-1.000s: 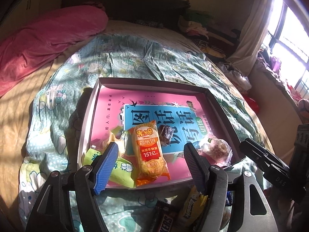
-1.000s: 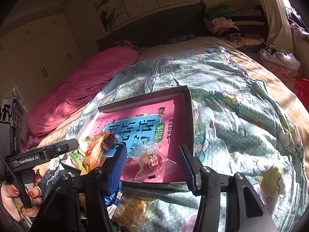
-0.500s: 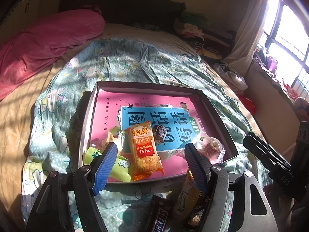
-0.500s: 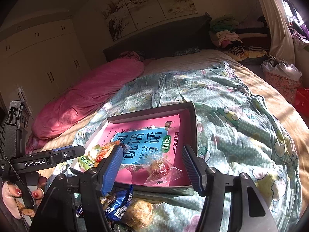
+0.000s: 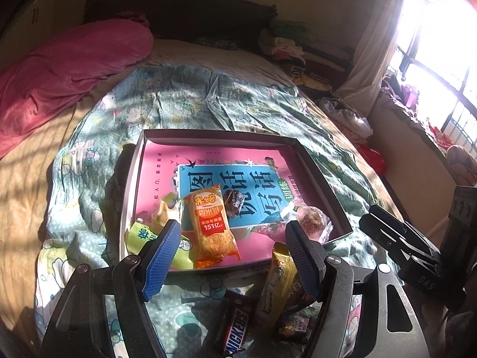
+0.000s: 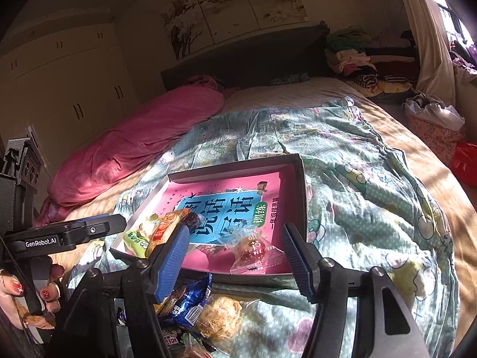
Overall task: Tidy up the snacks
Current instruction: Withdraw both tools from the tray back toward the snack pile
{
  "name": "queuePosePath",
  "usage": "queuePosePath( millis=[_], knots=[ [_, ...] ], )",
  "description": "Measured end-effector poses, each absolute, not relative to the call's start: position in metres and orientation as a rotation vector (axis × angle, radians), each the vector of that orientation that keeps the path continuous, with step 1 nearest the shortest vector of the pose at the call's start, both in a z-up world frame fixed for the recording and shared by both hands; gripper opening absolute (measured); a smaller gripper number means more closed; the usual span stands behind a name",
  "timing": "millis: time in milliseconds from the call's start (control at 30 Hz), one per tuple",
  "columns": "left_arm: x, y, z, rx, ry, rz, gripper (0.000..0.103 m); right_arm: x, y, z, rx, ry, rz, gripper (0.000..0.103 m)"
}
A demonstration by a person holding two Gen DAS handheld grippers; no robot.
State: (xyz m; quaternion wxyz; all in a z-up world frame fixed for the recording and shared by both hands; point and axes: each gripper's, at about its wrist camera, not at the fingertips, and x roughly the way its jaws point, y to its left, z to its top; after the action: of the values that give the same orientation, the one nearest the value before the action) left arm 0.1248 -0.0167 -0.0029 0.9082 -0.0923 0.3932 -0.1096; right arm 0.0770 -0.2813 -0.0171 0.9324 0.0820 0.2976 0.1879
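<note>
Left gripper (image 5: 232, 249) jaws apart, nothing between the pads. Orange rice cracker pack (image 5: 211, 223) lies flat in the box (image 5: 130, 197), just past the gap at 12 o'clock; green packet (image 5: 143, 237) at 10 o'clock behind the left finger (image 5: 161, 256). Snickers bar (image 5: 237, 328) and yellow bar (image 5: 275, 283) lie on the bedspread (image 5: 89, 203) at 6 o'clock, outside the box.

Right gripper (image 6: 235, 258) also spread and empty. Clear-wrapped pastry (image 6: 252, 252) sits in the box corner at 12 o'clock, beyond the tips. Blue packet (image 6: 190, 301) and pastry bag (image 6: 220, 317) below at 7 o'clock.
</note>
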Motion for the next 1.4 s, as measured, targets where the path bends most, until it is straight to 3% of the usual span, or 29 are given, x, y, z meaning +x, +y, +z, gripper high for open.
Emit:
queuePosePath(
  millis=[1400],
  knots=[
    [0.099,-0.013,-0.005,-0.169,0.838,-0.273,0.074,0.026,-0.269,-0.015,0.156,0.685,0.39,0.064]
  ],
)
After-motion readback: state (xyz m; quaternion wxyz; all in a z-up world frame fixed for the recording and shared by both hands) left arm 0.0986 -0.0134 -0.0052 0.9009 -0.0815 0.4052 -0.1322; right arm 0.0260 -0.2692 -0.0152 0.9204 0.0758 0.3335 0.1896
